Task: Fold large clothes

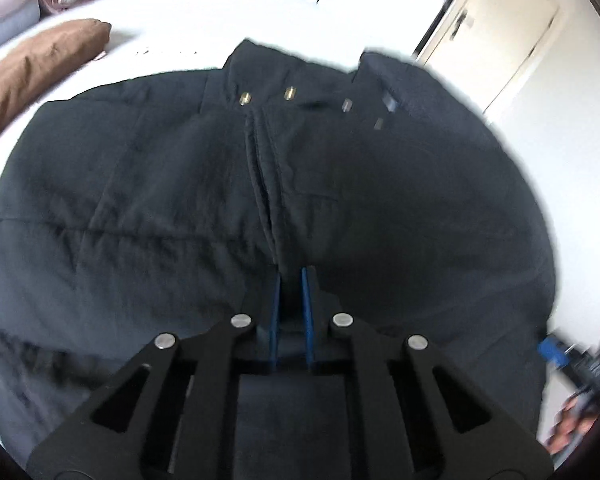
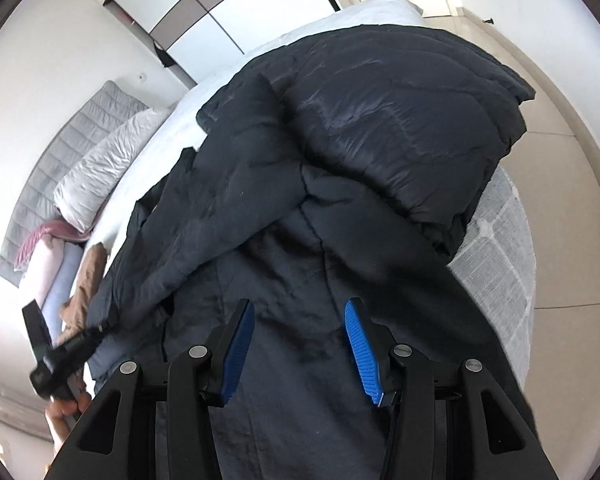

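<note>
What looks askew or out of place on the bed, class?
The jacket is not flat: one quilted part is flopped over in a puffy heap near the mattress edge, and a sleeve lies diagonally across the body. Nothing looks damaged.

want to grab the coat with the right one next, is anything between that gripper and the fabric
Nothing visible. The right gripper is right over the dark puffer jacket, its jaws apart with only jacket fabric between them.
</note>
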